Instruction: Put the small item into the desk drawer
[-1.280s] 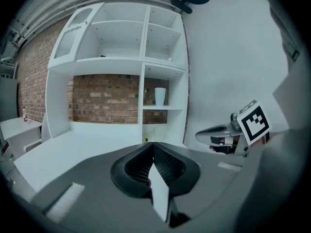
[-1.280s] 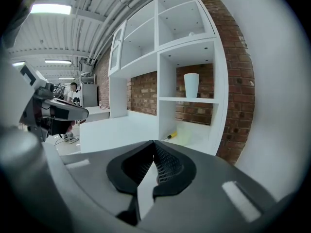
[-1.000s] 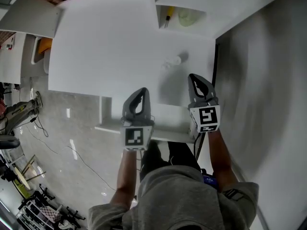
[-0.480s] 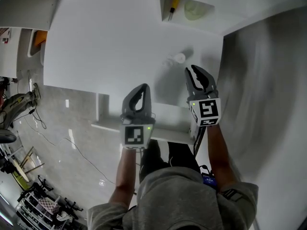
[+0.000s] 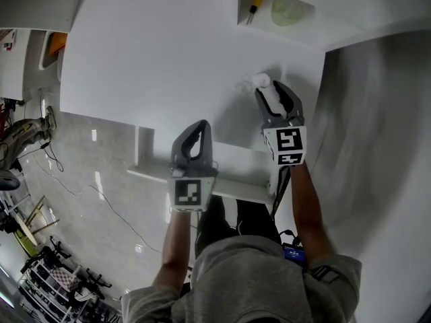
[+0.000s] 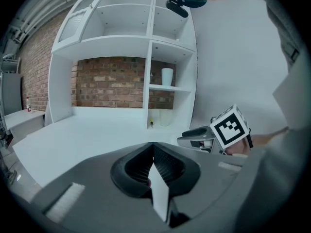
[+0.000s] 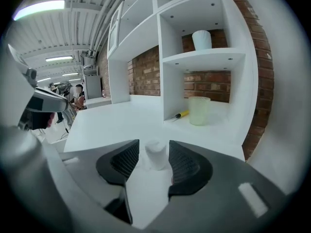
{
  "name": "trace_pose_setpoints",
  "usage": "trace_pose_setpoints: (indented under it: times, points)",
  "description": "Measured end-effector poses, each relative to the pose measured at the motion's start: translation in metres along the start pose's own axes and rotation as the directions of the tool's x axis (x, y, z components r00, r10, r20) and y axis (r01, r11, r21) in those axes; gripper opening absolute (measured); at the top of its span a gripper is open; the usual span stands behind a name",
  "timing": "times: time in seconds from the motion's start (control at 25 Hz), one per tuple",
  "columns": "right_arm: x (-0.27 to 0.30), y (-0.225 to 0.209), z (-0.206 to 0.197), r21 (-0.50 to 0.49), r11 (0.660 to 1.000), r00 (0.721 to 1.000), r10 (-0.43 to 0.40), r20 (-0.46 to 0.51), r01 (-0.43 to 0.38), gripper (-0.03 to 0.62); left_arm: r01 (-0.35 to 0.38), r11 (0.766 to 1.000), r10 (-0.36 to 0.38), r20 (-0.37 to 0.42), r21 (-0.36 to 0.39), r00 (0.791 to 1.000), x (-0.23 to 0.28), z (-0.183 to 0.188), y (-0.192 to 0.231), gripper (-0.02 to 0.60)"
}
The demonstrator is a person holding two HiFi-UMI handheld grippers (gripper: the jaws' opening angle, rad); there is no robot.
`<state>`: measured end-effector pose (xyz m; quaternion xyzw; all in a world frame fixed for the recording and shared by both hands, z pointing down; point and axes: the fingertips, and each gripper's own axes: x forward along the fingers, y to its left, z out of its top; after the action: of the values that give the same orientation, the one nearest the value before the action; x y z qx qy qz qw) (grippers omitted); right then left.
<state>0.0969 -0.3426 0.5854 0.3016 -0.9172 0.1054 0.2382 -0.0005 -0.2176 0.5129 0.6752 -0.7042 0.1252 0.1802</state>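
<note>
Desk (image 5: 168, 59): small item (image 7: 156, 154), seemingly untouched, between right gripper's (image 5: 272, 93) opening jaws

- White desk (image 5: 155, 52) — a broad top, with a small white item (image 5: 261, 80) standing upright on it towards the right side, in front of the shelf unit.
- Shelf unit (image 7: 204, 57) at the back of the desk — in its bottom compartment a yellow-handled screwdriver (image 7: 181, 114) lies flat just beside a translucent cup (image 7: 199, 110). The shelf above carries a white cup (image 7: 202, 39).
- Drawer (image 5: 232, 159), pulled out under the desk's near edge.
</note>
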Motion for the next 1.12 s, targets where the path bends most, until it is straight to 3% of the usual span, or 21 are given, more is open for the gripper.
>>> trace_pose_setpoints:
  times: [0.28, 0.4, 0.8, 1.12]
  points:
    - [0.016, -0.004, -0.009, 0.005, 1.000, 1.000, 0.006, -0.014, -0.006, 0.193, -0.008, 1.000, 0.008, -0.013, -0.014, 1.000, -0.002, -0.014, 0.002, 0.012]
    - [0.020, -0.005, -0.010, -0.005, 1.000, 1.000, 0.000, -0.010, 0.000, 0.160, -0.010, 1.000, 0.009, -0.036, -0.018, 0.999, -0.004, -0.019, 0.003, 0.012]
    - [0.015, -0.004, -0.007, -0.014, 1.000, 1.000, -0.011, -0.009, 0.010, 0.153, -0.027, 0.999, 0.027, -0.014, -0.017, 1.000, -0.015, -0.016, 0.009, 0.012]
    - [-0.004, 0.009, 0.018, -0.038, 0.999, 0.999, 0.003, 0.032, -0.002, 0.152, -0.051, 0.999, 0.051, 0.019, -0.019, 0.999, -0.031, -0.002, 0.015, 0.012]
